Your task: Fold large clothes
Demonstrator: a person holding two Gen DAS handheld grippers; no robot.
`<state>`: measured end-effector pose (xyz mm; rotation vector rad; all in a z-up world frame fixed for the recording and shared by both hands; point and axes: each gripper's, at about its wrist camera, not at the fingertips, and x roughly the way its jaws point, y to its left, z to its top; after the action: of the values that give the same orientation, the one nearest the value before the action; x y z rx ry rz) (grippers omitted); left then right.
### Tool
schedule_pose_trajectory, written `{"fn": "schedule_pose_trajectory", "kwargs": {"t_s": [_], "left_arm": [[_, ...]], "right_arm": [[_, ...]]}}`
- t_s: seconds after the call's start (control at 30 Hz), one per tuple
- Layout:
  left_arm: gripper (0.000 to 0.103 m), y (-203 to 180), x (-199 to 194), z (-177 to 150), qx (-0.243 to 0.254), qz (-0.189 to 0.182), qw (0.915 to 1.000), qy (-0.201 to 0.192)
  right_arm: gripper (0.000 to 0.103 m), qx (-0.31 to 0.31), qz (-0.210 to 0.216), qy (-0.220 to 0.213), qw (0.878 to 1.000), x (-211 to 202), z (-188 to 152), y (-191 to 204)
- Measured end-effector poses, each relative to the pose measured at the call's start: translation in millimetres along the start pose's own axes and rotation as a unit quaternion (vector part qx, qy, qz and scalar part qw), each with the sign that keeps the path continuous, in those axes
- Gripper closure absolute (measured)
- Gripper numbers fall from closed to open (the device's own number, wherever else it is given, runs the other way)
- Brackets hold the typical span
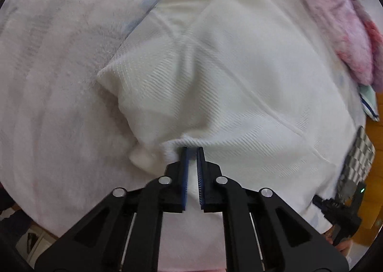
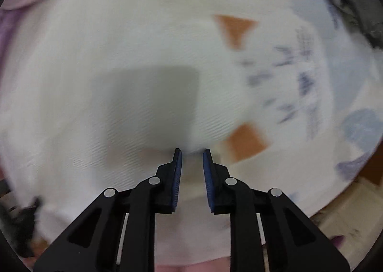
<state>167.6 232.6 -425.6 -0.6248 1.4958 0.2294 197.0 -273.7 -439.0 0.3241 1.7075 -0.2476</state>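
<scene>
Nearest the lens, left gripper [image 1: 192, 149]: jaws narrow, blue pads nipping a bunched edge of the white ribbed garment [image 1: 239, 80]. Garment spread over a pale printed bedcover [image 1: 52, 68], one cuffed corner already doubled inward; pink fluffy blanket [image 1: 347, 32] along the far side. Right gripper [image 2: 192, 152] pointing straight down over the same white cloth; jaws slightly parted, fabric visible in the gap, contact with the pads not discernible through the blur. Cannot tell whether held. Judged step: carrying an edge across for a fold. Advice: confirm both layers pinched before lifting; keep both hands level and matched in pace; lay edge flush, smooth before release.
</scene>
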Motion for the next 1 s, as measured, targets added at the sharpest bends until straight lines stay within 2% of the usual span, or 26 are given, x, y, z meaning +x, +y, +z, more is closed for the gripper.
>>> {"fn": "schedule_pose_trajectory", "kwargs": {"t_s": [0.07, 0.2, 0.23, 0.3, 0.33, 0.37, 0.4, 0.47, 0.53, 0.63, 0.73, 0.83, 1.0], "left_arm": [[0.098, 2.3, 17.6, 3.8, 0.007, 0.015, 0.9997, 0.019], [0.098, -12.5, 8.9, -1.7, 0.033, 0.048, 0.9982, 0.013], [0.097, -15.6, 4.9, -3.1, 0.038, 0.055, 0.9977, 0.013], [0.082, -29.4, -8.2, -6.5, 0.055, 0.061, 0.9966, 0.004], [0.061, -38.6, -12.1, -7.2, 0.061, 0.063, 0.9961, -0.003], [0.049, -44.2, -20.3, -8.9, 0.069, 0.069, 0.9952, -0.015], [0.049, -48.6, -26.6, -9.9, 0.074, 0.071, 0.9944, -0.024], [0.049, -54.7, -31.5, -9.4, 0.075, 0.071, 0.9944, -0.024], [0.049, -57.3, -36.0, -9.7, 0.074, 0.073, 0.9942, -0.024], [0.046, -58.4, -45.7, -15.8, 0.084, 0.078, 0.993, -0.027], [0.042, -75.9, -58.2, -23.0, 0.098, 0.081, 0.9913, -0.034], [0.041, -80.3, -75.2, -34.2, 0.108, 0.083, 0.99, -0.039], [0.029, -113.0, -90.4, -42.7, 0.115, 0.081, 0.989, -0.047]], "right_arm": [[0.086, 0.012, 0.025, 0.016, 0.999, 22.5, 3.8, -13.9], [0.085, -0.001, 0.006, 0.027, 1.0, 9.1, 5.9, -10.1], [0.081, -0.001, 0.004, 0.032, 0.999, 7.3, 5.4, -8.2], [0.079, -0.001, 0.007, 0.029, 1.0, -1.5, 9.2, -0.2], [0.068, -0.002, 0.017, 0.02, 1.0, -8.8, 6.6, 3.0], [0.06, -0.006, 0.03, 0.007, 1.0, -21.2, 4.4, 5.2], [0.05, -0.011, 0.034, -0.003, 0.999, -31.4, 2.7, 7.9], [0.048, -0.021, 0.044, -0.021, 0.999, -48.1, -0.4, 12.2], [0.034, -0.032, 0.064, -0.032, 0.997, -65.1, -2.7, 17.8], [0.024, -0.052, 0.066, -0.055, 0.995, -88.2, -2.9, 24.2], [0.015, -0.061, 0.078, -0.068, 0.993, -109.0, -3.5, 20.1], [0.014, -0.072, 0.08, -0.084, 0.991, -127.5, -2.1, 11.6], [0.012, -0.089, 0.099, -0.092, 0.987, -140.5, 2.0, 0.1]]}}
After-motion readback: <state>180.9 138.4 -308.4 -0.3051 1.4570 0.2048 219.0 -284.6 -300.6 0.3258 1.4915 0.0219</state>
